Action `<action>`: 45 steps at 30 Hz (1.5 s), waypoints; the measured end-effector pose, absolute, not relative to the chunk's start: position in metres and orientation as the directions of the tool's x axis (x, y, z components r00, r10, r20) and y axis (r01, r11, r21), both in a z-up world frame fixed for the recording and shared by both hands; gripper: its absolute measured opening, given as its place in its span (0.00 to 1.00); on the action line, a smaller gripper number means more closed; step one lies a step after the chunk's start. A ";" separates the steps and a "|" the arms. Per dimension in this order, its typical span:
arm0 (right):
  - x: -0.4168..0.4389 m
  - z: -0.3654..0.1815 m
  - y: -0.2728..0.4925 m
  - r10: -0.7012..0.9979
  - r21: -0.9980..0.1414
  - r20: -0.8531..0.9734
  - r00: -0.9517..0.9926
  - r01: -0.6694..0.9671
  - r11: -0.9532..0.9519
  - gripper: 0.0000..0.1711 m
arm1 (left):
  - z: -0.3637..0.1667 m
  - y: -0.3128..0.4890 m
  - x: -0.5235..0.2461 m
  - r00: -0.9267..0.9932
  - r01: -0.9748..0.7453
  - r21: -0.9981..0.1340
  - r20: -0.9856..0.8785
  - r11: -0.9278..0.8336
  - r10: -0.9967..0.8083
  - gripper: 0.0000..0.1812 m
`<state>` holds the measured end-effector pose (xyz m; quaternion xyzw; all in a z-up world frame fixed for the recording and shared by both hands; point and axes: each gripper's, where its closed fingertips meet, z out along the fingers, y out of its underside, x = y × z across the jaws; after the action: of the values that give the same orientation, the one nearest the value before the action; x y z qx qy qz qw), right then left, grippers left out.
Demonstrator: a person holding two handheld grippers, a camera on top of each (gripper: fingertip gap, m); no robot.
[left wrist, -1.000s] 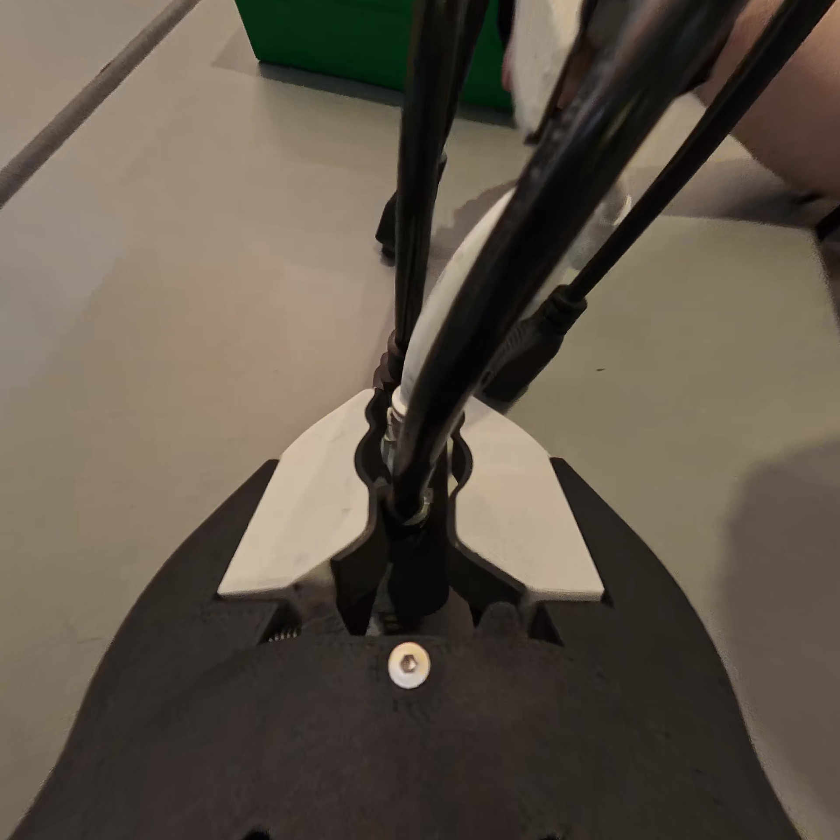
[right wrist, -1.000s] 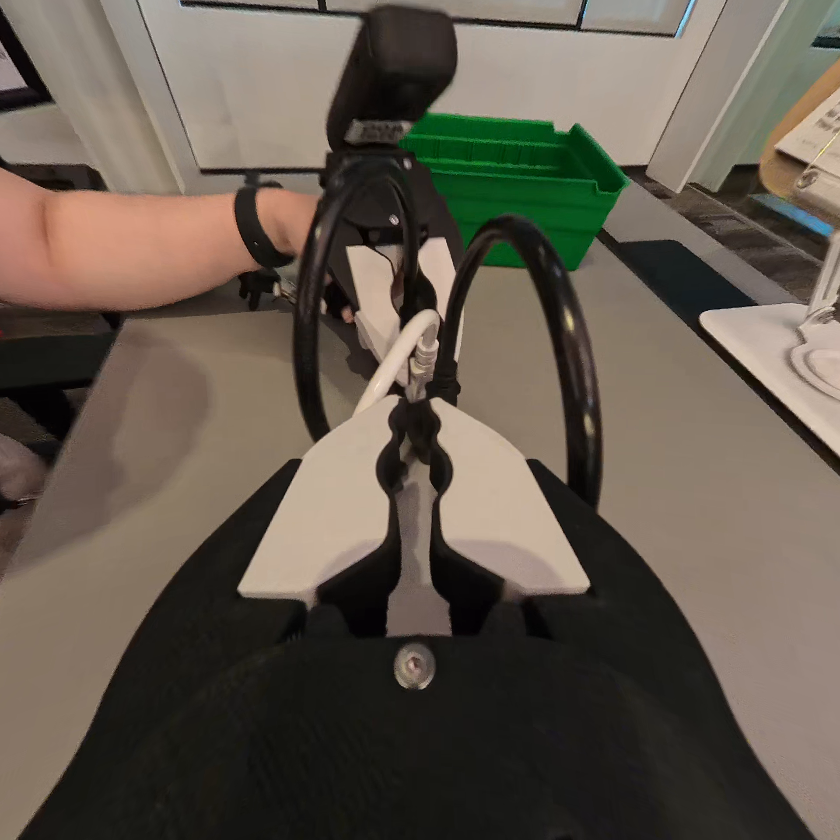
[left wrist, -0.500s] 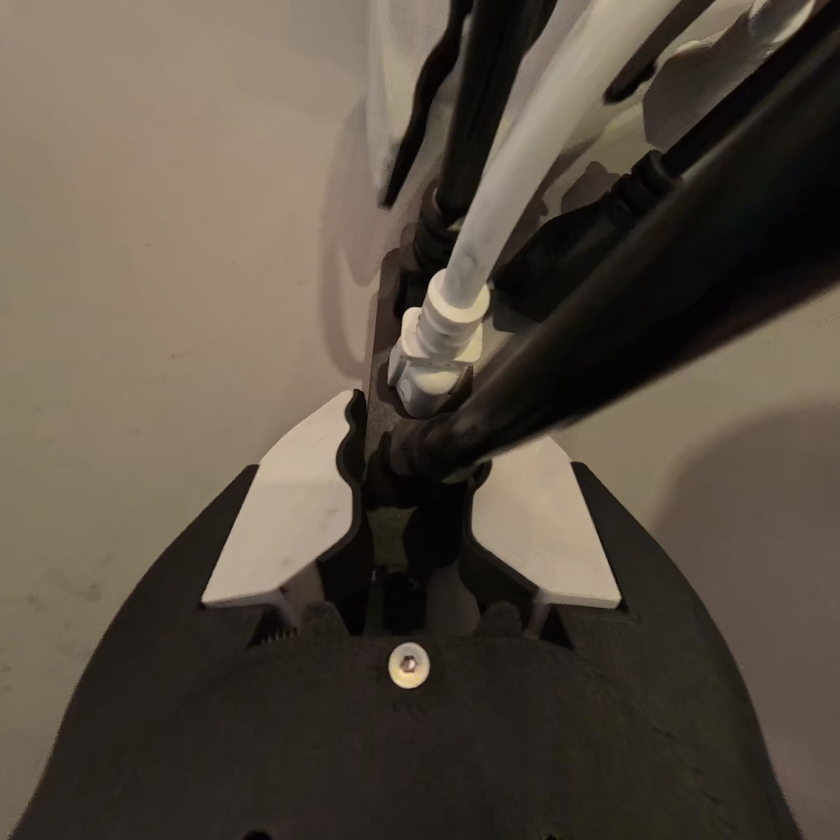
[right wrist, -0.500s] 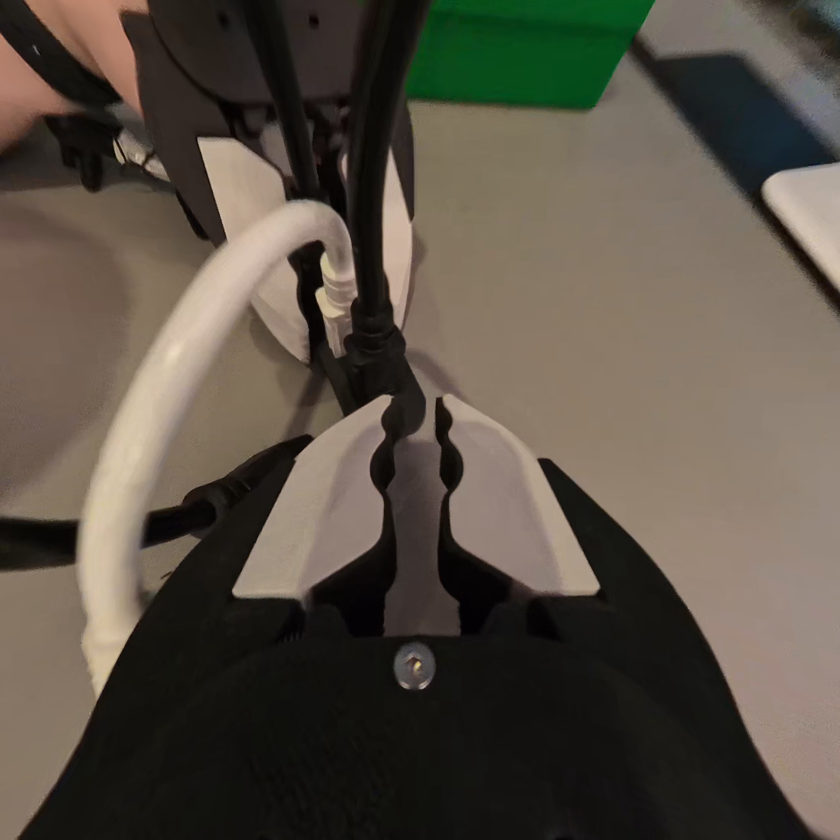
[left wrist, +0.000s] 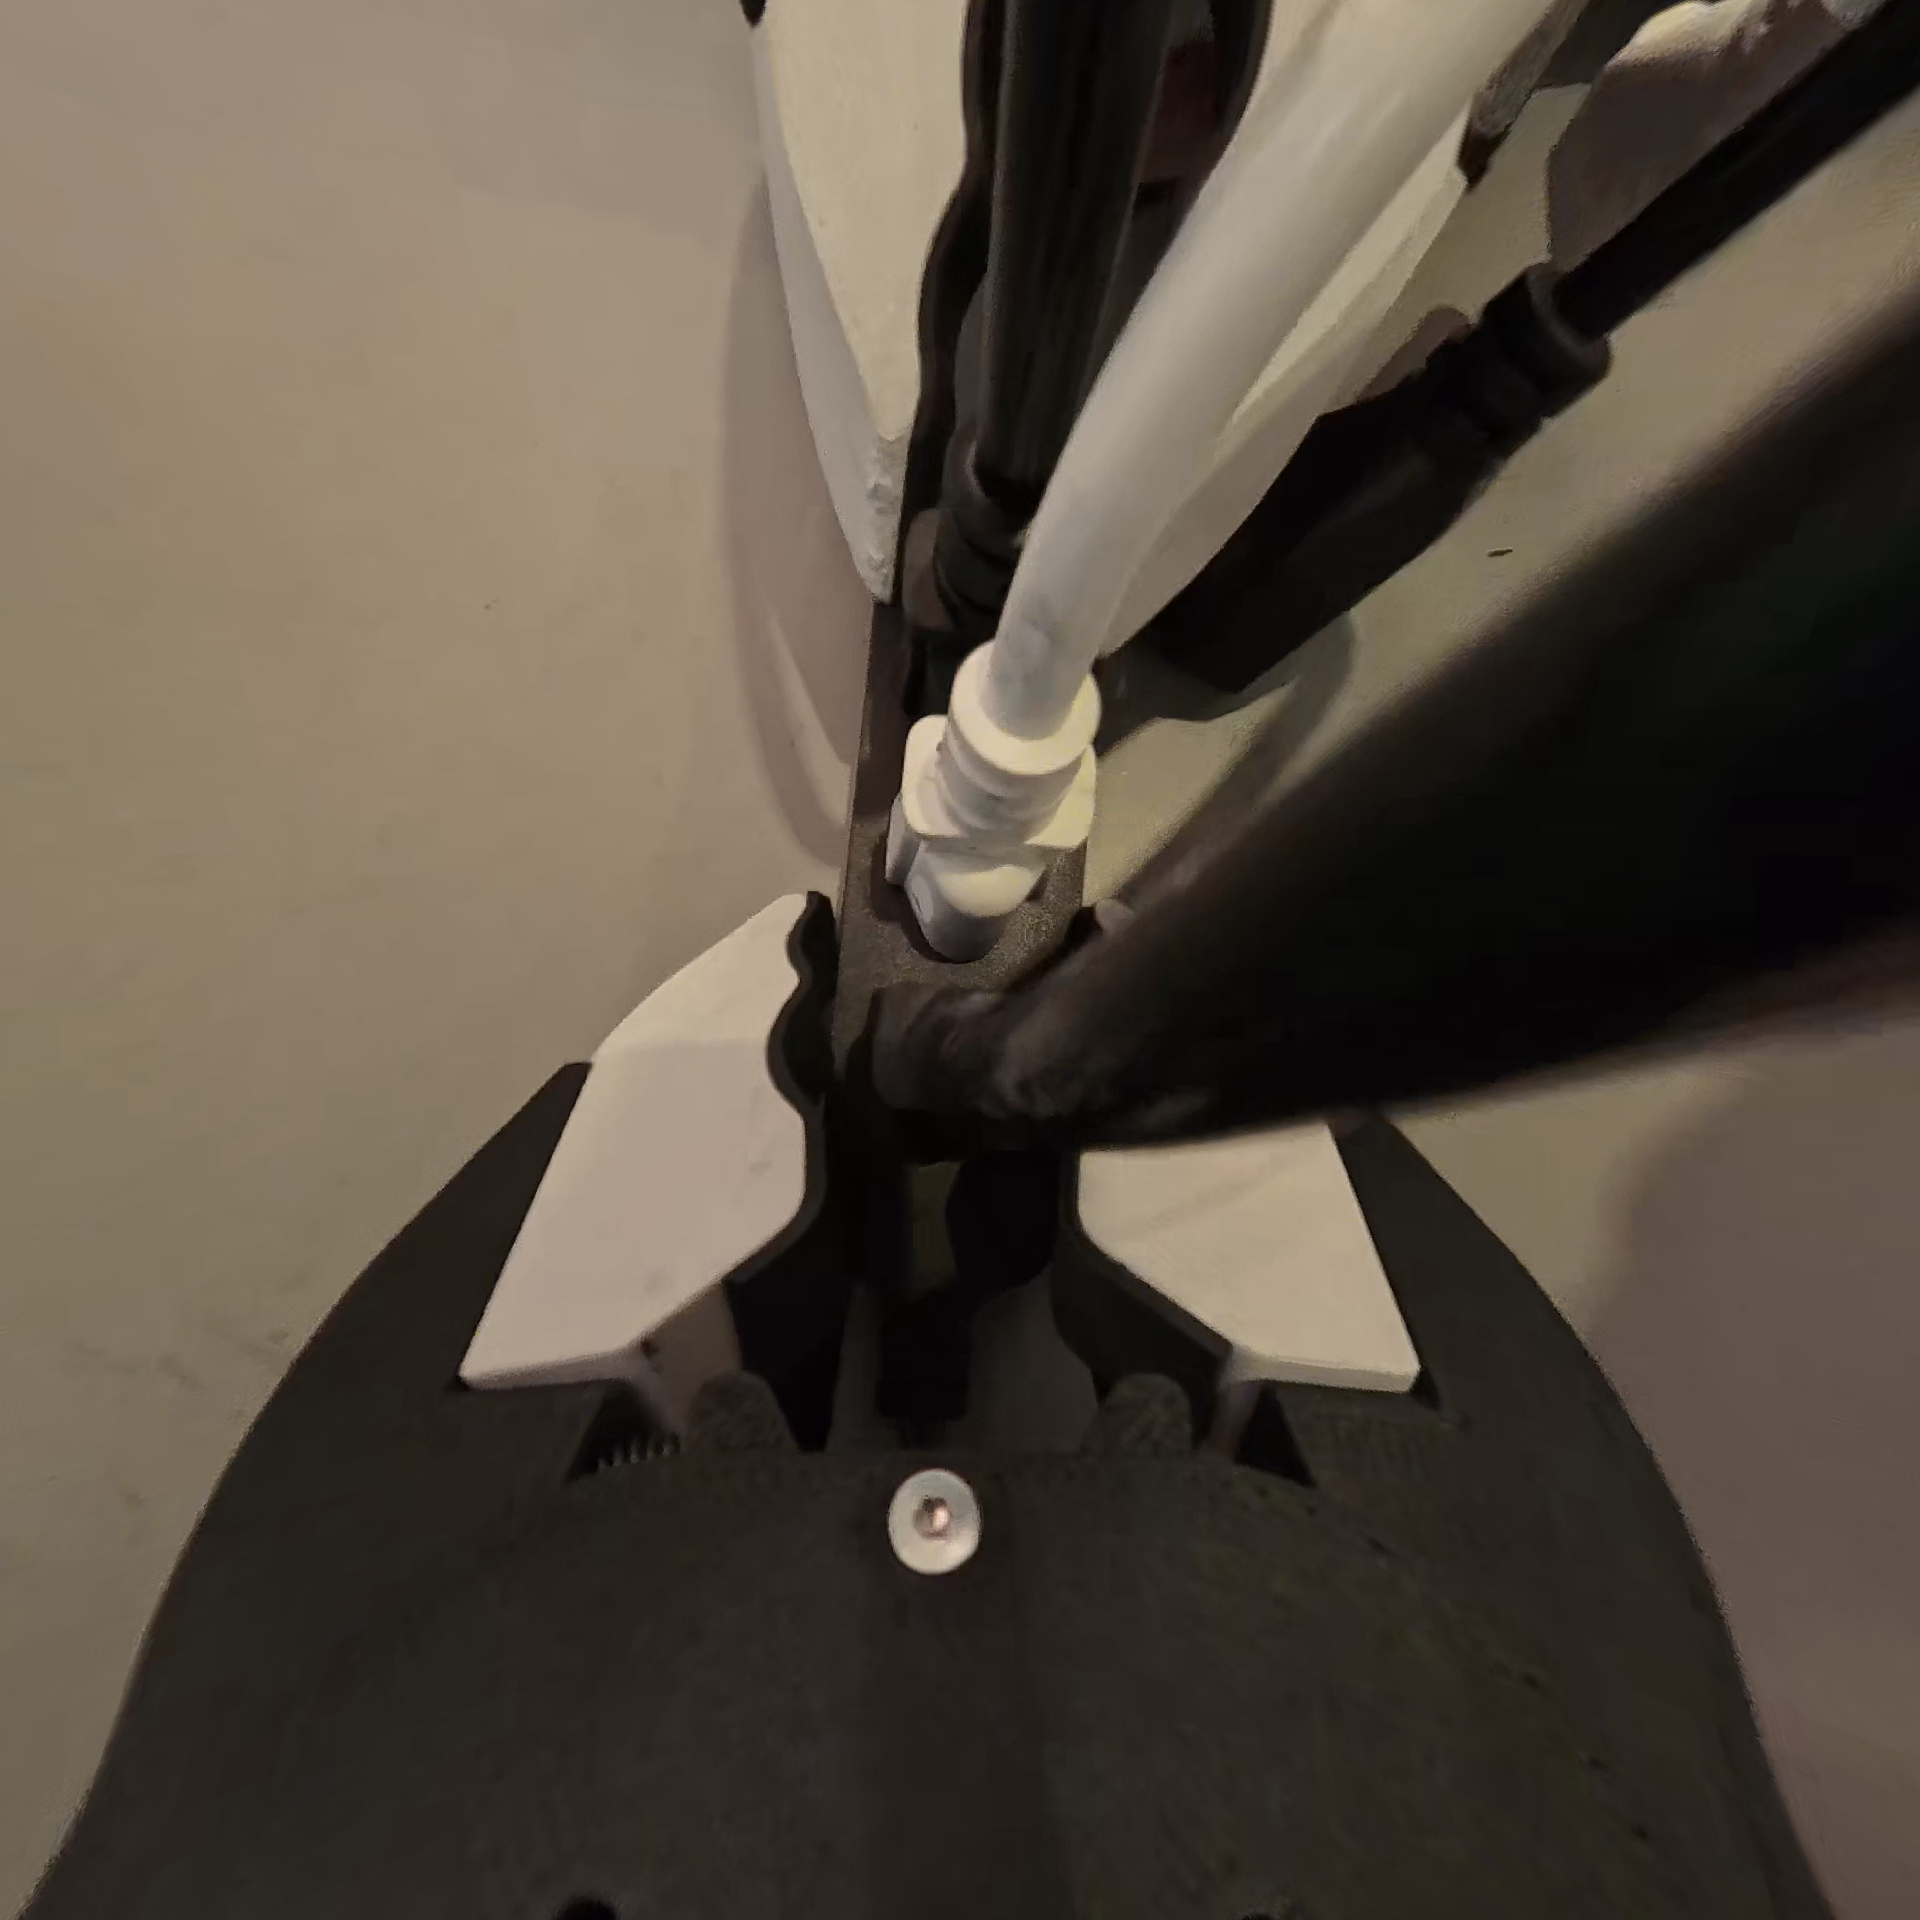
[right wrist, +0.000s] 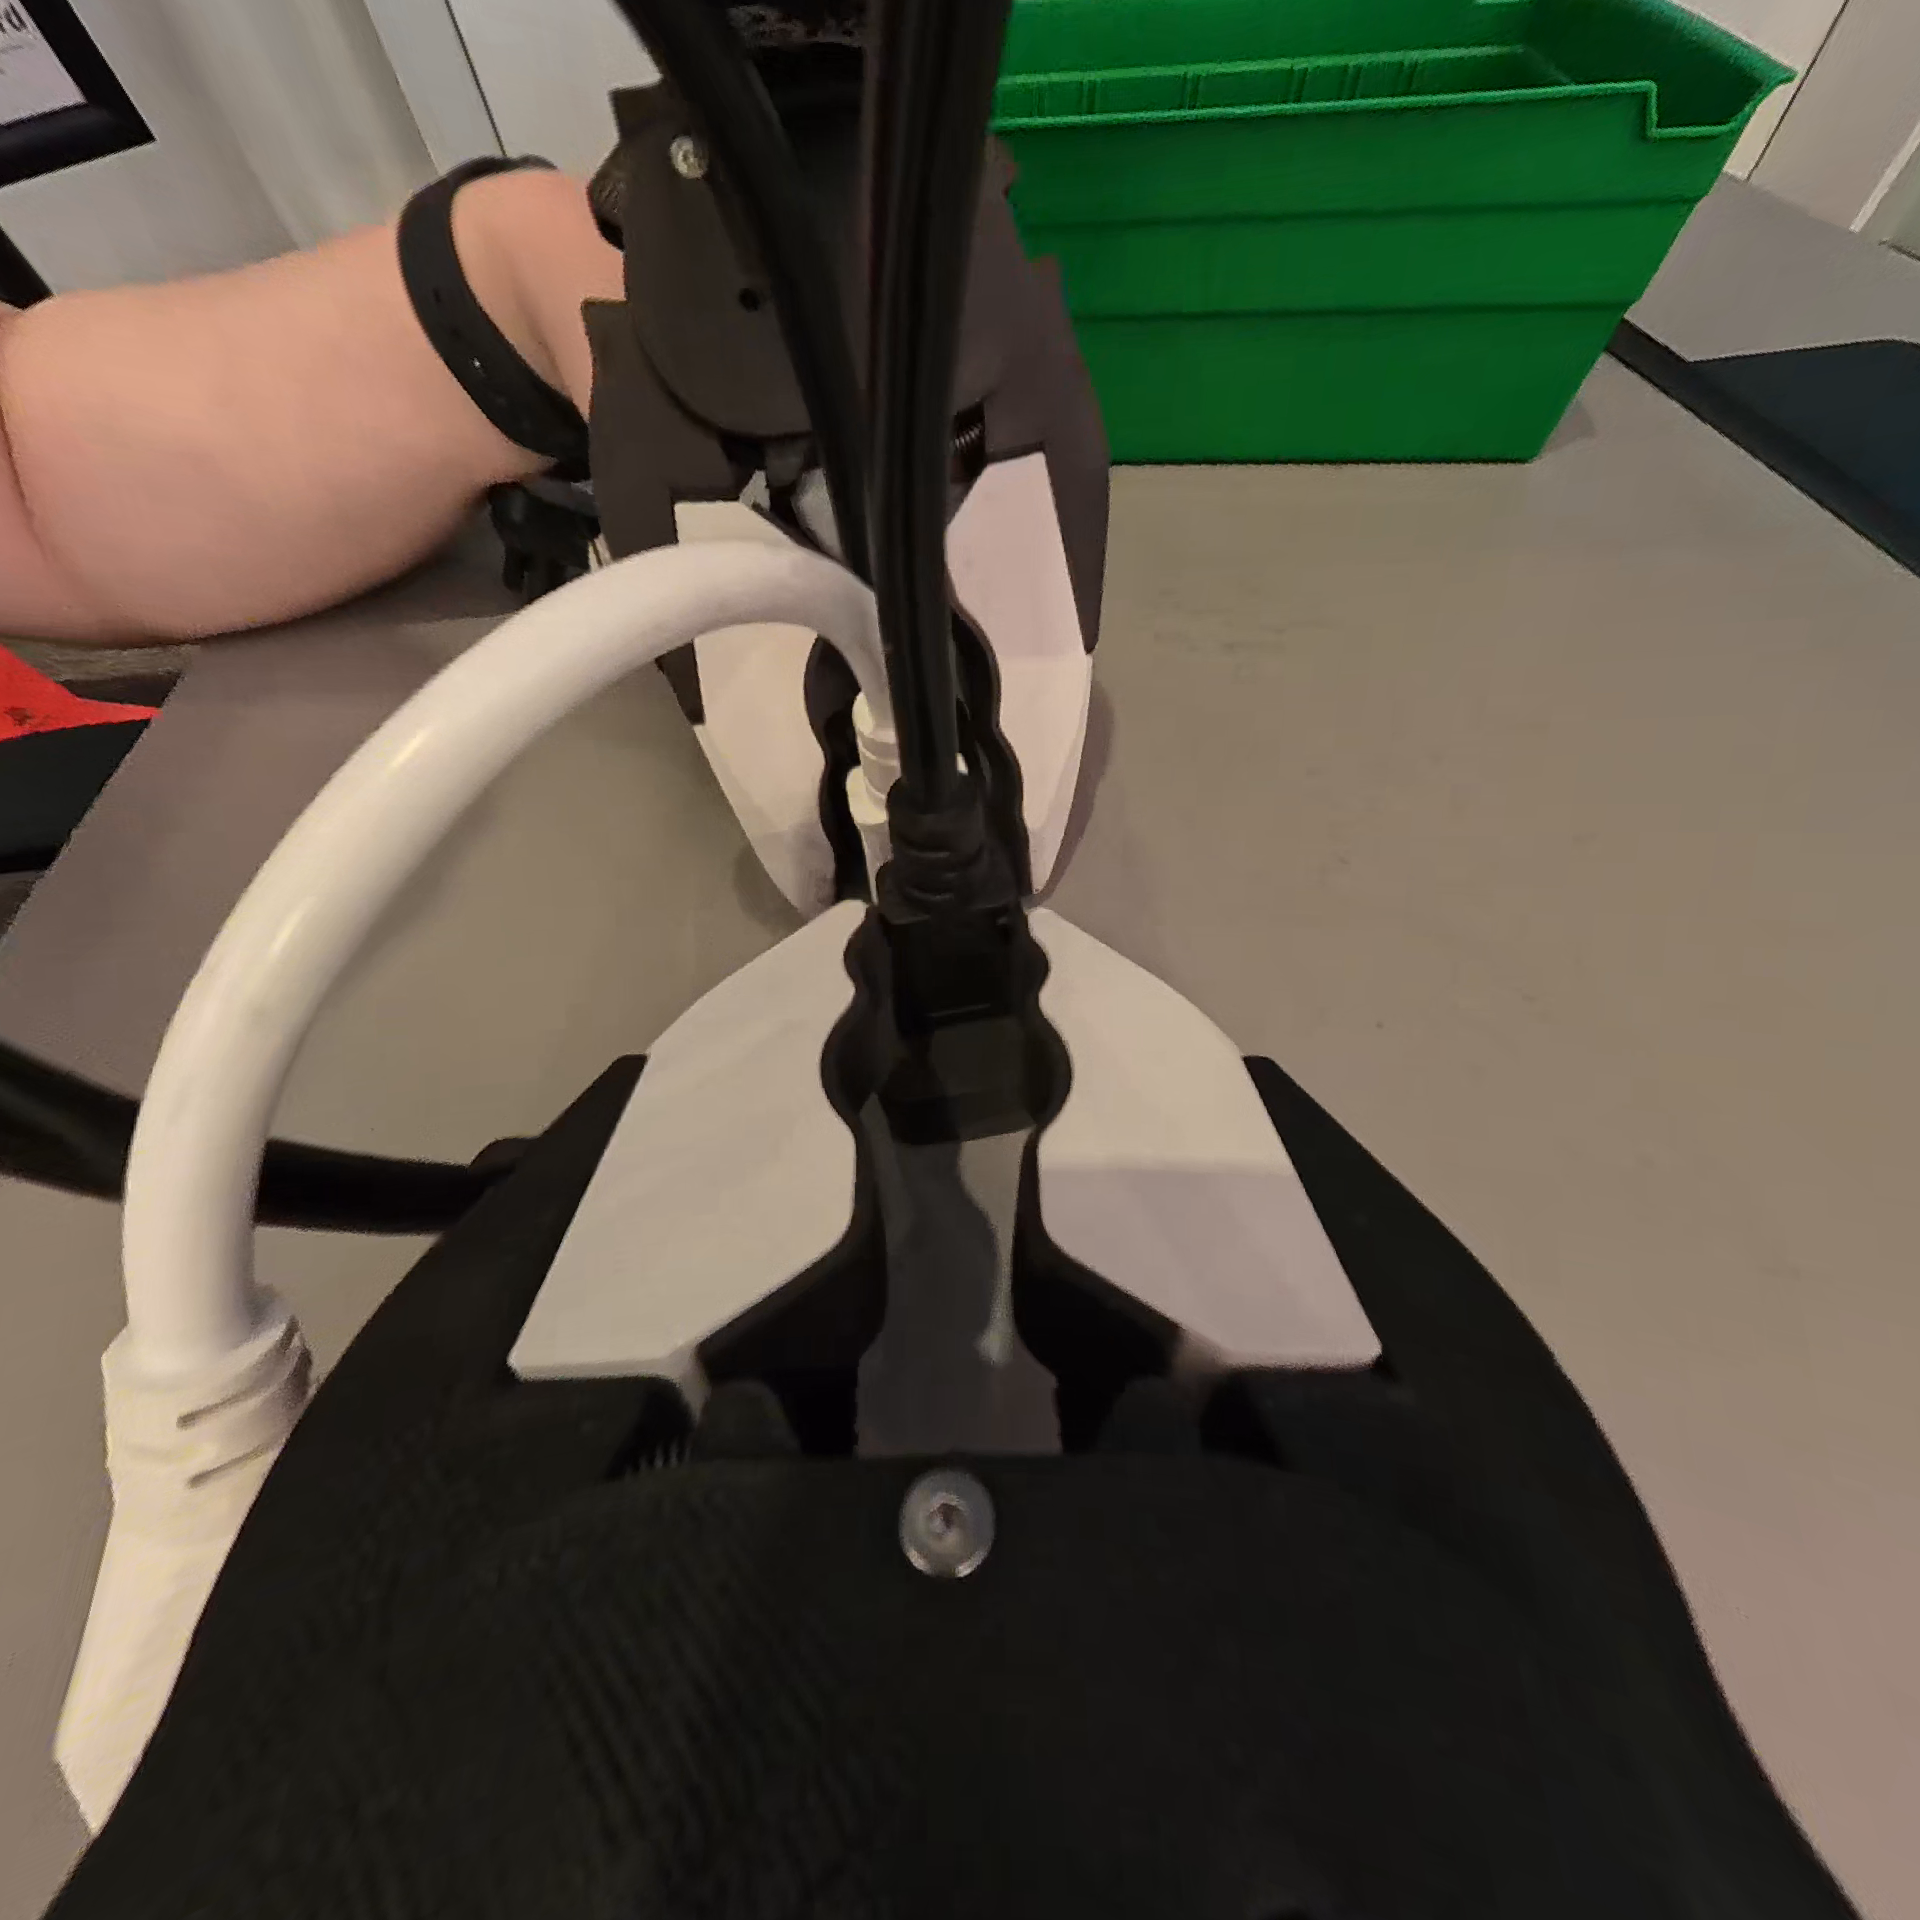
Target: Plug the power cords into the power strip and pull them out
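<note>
Left gripper (left wrist: 940, 997) is clamped across one end of a narrow black power strip (left wrist: 871, 831), white fingers (left wrist: 675, 1132) pressed on both its sides, strip running straight away from the camera between them. A white plug (left wrist: 987, 810) sits in a socket of the strip just ahead of the fingertips, its white cord (right wrist: 343, 862) arching up and over to the left in the right wrist view and ending in a white connector (right wrist: 177, 1475) low at the left edge. A thick black cord (left wrist: 1455, 883) crosses in front of the left gripper on the right, its plug end pressed against the strip beside the white one; seating hard to judge, blurred and dark. Right gripper (right wrist: 945, 935) faces the left one from the opposite end, jaws closed around a black plug (right wrist: 951, 997) with its cord (right wrist: 920, 416) rising straight up; the plug looks like it sits at the far end of the same strip, contact hidden by the fingers. More black cords (left wrist: 1049, 260) stand up from the strip between the two grippers. Person's forearm (right wrist: 260, 416) with a black wristband (right wrist: 468, 301) behind the left gripper. All on a grey table (right wrist: 1455, 831). Green plastic bin (right wrist: 1351, 270) at the back right of the table, well apart from the strip; its inside is not visible from this angle
</note>
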<state>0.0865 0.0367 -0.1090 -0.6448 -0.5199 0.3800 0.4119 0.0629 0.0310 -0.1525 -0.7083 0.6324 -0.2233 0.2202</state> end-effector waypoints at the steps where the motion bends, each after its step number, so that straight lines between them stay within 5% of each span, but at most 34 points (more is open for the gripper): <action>1: 0.086 -0.109 0.037 0.983 -0.926 -0.074 0.169 0.355 -0.131 0.14 | -0.153 0.032 0.062 0.118 -0.808 -0.578 0.034 -0.116 -0.992 0.25; 9: 0.080 -0.107 0.036 0.980 -0.931 0.051 0.190 0.365 -0.022 0.13 | -0.151 0.032 0.059 0.127 -0.829 -0.547 0.023 -0.119 -0.992 0.23; 17: 0.074 -0.106 0.035 0.990 -0.933 0.019 0.142 0.358 -0.034 0.15 | -0.147 0.028 0.077 0.080 -0.680 -0.726 0.062 -0.100 -0.995 0.23; 32: 0.081 -0.106 0.030 0.996 -0.936 -0.005 0.087 0.350 -0.036 0.15 | -0.155 0.024 0.082 0.114 -0.736 -0.668 0.037 -0.110 -0.993 0.26; 37: 0.083 -0.106 0.030 0.997 -0.936 0.000 0.083 0.351 -0.029 0.15 | -0.155 0.020 0.082 0.220 -0.782 -0.582 0.075 -0.222 -0.973 0.35; 39: 0.084 -0.106 0.031 0.995 -0.934 0.008 0.095 0.357 -0.027 0.15 | -0.153 0.024 0.076 0.270 -0.802 -0.543 0.043 -0.249 -0.962 0.27; 45: 0.086 -0.108 0.031 0.992 -0.928 0.033 0.121 0.371 -0.015 0.15 | -0.124 0.030 0.091 0.268 -0.647 -0.741 0.000 -0.180 -0.964 0.23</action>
<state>0.0862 0.0310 -0.1077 -0.6136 -0.5556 0.3617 0.4290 0.0913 0.0299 -0.1244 -0.7278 0.5533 -0.2450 0.3226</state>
